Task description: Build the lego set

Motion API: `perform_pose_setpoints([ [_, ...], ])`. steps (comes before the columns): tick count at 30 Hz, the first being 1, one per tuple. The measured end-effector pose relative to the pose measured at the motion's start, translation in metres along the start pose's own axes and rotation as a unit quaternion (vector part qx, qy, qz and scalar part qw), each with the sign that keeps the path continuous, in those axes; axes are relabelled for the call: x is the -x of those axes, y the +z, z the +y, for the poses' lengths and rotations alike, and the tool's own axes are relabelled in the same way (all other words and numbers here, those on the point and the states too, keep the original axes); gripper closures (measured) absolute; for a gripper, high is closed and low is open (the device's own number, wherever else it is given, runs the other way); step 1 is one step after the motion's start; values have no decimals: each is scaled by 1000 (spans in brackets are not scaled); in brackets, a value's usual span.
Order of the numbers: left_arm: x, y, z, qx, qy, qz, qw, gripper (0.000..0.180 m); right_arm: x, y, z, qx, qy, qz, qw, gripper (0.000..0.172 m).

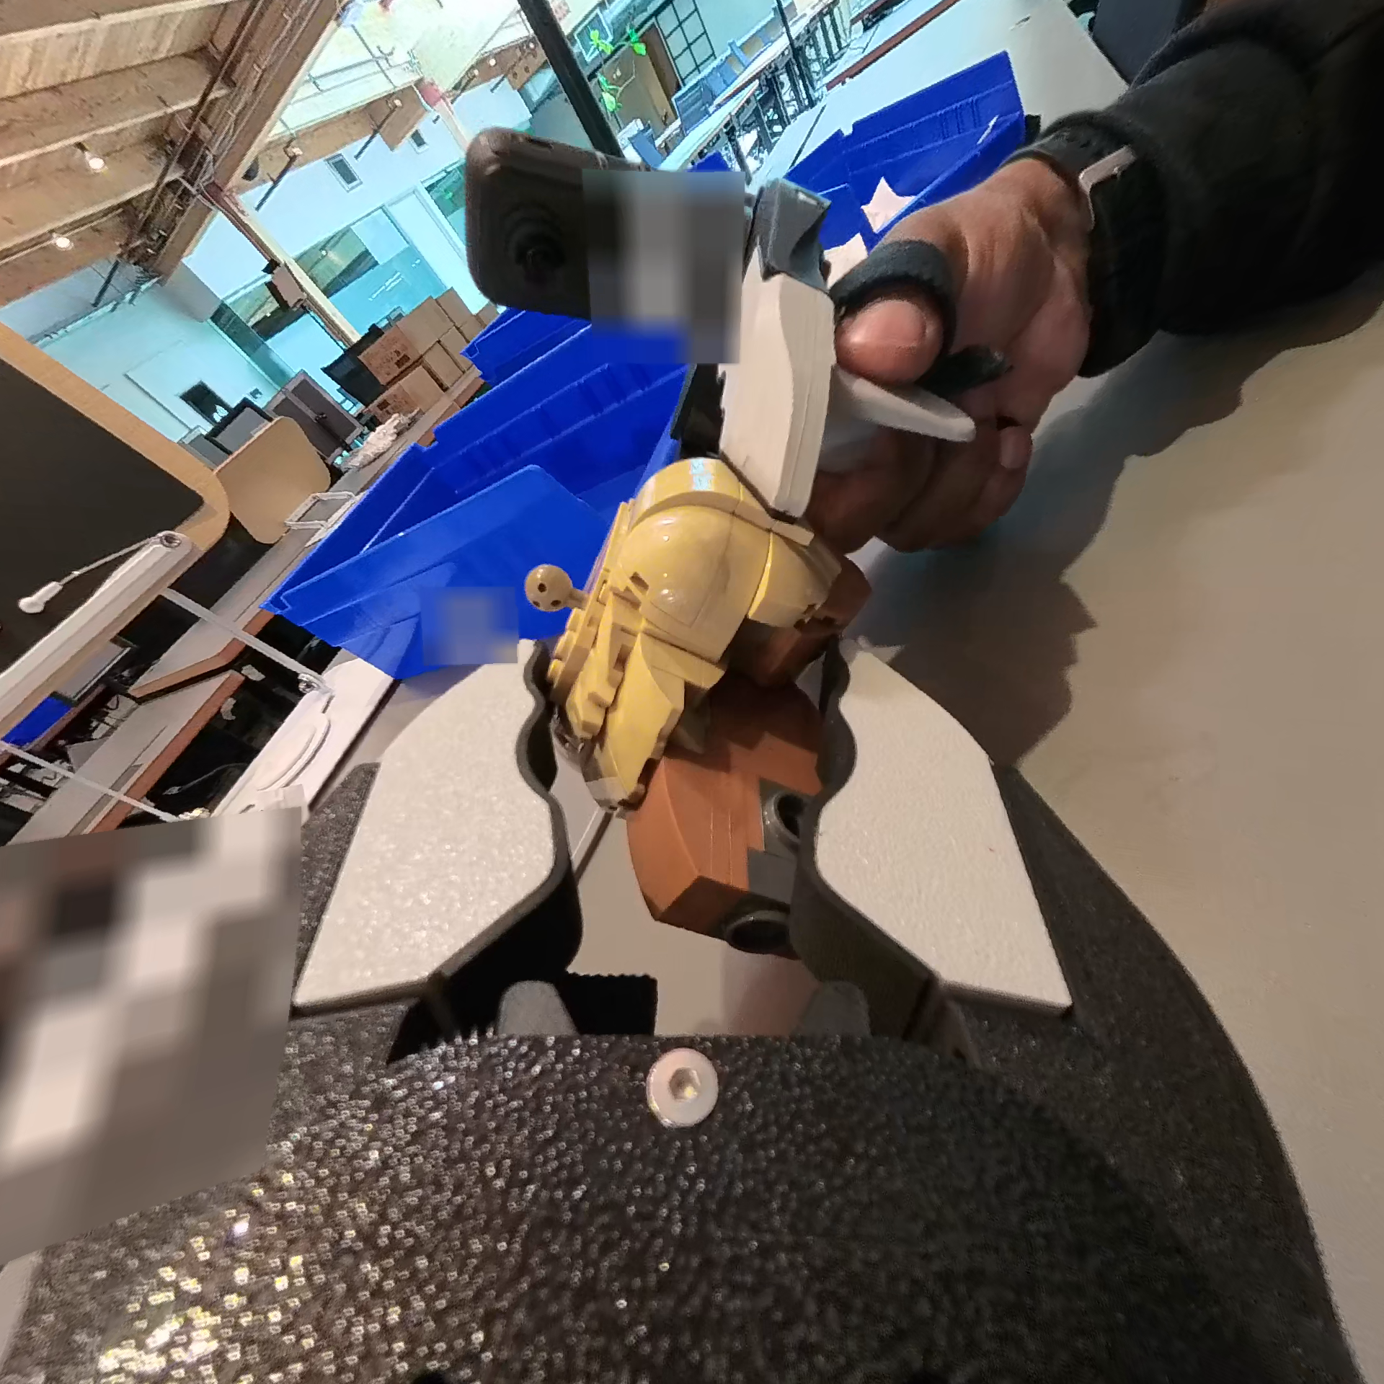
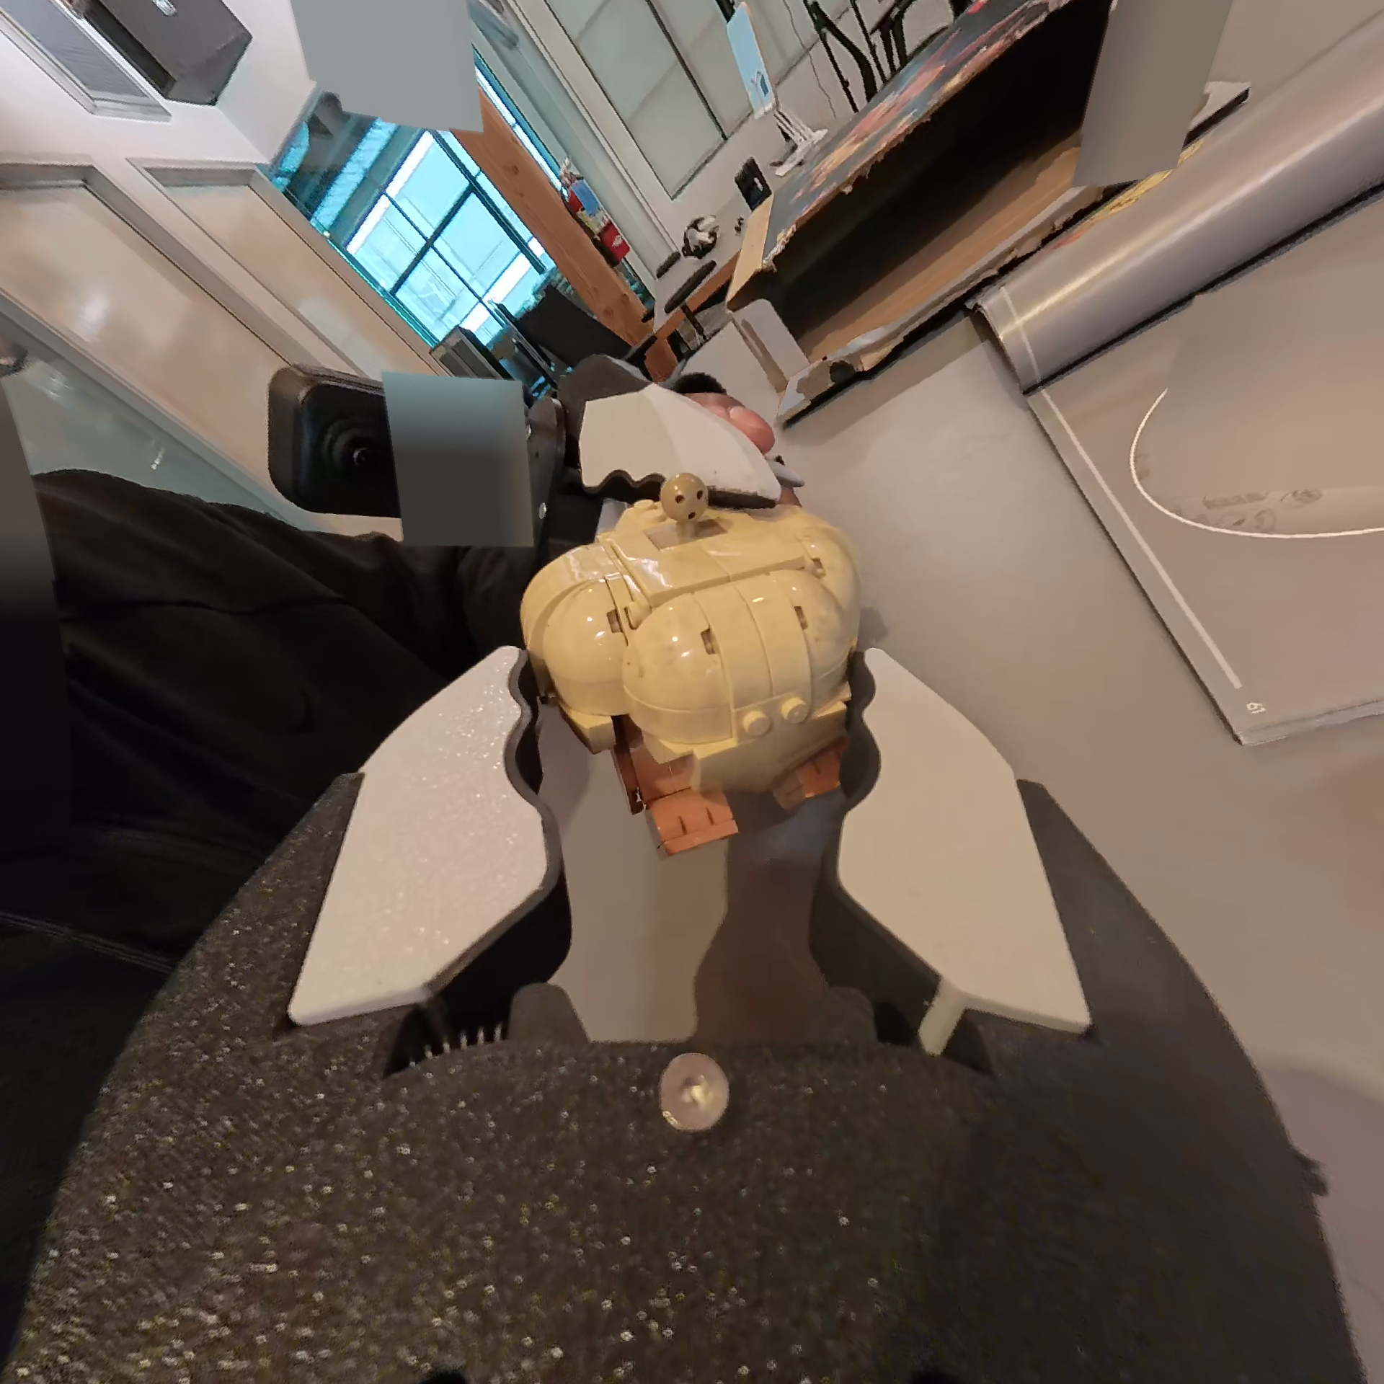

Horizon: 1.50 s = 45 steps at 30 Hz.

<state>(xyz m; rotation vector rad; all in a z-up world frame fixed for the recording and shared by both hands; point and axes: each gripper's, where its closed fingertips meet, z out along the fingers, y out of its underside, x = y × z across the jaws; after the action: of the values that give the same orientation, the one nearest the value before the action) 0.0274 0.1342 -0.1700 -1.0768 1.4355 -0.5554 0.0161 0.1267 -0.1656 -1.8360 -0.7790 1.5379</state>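
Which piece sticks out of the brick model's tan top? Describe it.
Find the tan-and-brown brick model between both grippers, above the grey table. On its flat top stands a small tan ball-ended pin, the only round knob with dark holes.

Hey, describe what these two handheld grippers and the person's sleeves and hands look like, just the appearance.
Both the left gripper and right gripper match: speckled black bodies with one silver screw, and broad light-grey fingers edged with wavy dark pads. Each carries a black camera on its body. The right hand wears a black finger strap, a black sleeve and a dark wristband with a metal buckle.
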Motion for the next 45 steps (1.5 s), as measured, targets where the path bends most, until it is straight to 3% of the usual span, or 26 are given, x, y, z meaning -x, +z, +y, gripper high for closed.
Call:
perform_pose_setpoints([
  [26,-4,1,2,-3,10,13,1000,112,0,1,2,-2,17,-15,1000,93],
  [34,6,2,7,-6,-60,11,998,112,-1,-6,-8,-28,35,-23,999,83],
  [38,11,1,7,-16,-106,17,994,113,-4,-4,-6,-24,37,-15,999,86],
  [45,17,0,9,-13,-119,12,993,113,-13,-8,-6,-26,42,6,999,90],
])
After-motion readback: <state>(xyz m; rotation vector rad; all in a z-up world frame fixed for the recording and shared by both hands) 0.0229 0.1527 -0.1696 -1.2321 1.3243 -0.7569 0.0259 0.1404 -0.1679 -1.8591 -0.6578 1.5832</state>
